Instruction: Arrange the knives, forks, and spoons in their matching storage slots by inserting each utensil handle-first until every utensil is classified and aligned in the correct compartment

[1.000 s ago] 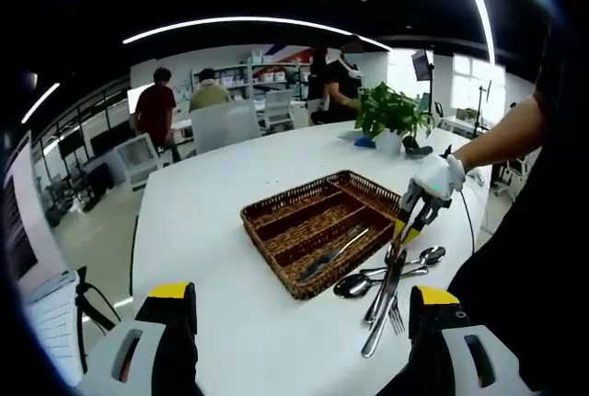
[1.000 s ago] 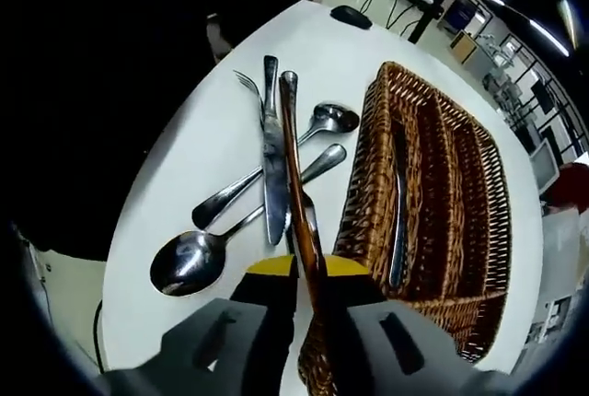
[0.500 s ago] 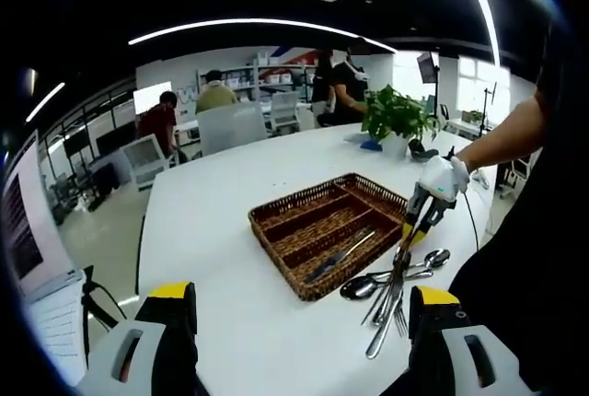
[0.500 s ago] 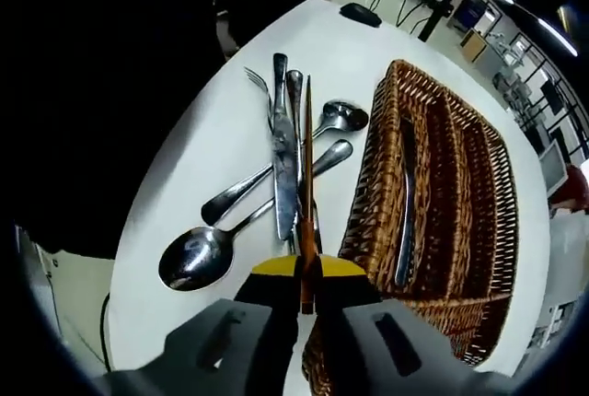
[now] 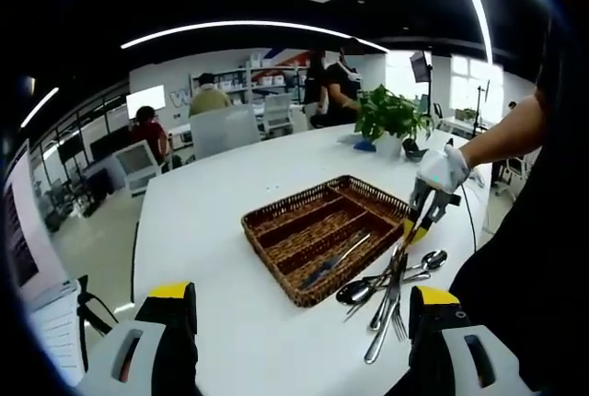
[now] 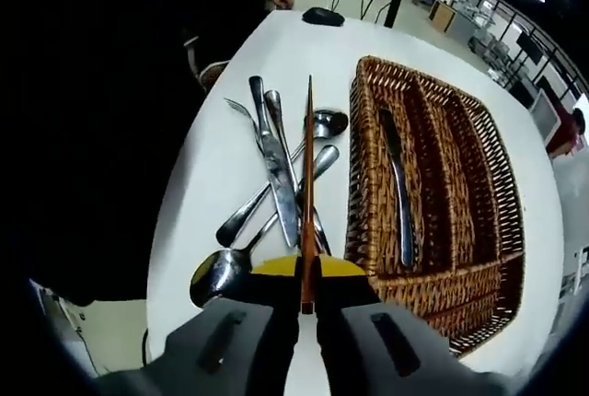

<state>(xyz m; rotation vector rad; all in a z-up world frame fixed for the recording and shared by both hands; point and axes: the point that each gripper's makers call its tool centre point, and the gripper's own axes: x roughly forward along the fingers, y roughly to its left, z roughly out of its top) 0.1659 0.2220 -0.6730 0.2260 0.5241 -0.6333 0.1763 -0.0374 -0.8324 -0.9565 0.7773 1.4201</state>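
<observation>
My right gripper point(image 6: 308, 272) is shut on a thin utensil point(image 6: 307, 175), seen edge-on and pointing away above the table. Under it a knife point(image 6: 274, 175), a fork point(image 6: 237, 109) and two spoons point(image 6: 322, 122) lie crossed on the white table. The wicker tray point(image 6: 363, 166) to their right has one knife point(image 6: 398, 184) in its nearest long slot. My left gripper point(image 5: 299, 322) stands open with nothing between its fingers, short of the tray point(image 5: 276, 249). From that side the right gripper point(image 5: 419, 221), in a gloved hand, hangs the utensil point(image 5: 400, 253) over the loose pile point(image 5: 382, 290).
A potted plant point(image 5: 391, 115) stands on the table behind the tray, and a black mouse point(image 6: 322, 17) lies near the far edge. People, chairs and desks fill the back of the room. The table edge point(image 6: 179, 221) runs just left of the pile.
The right gripper has lifted the held utensil off the pile and turned it edge-on. The left gripper's jaws stand as before; only its view has shifted a little.
</observation>
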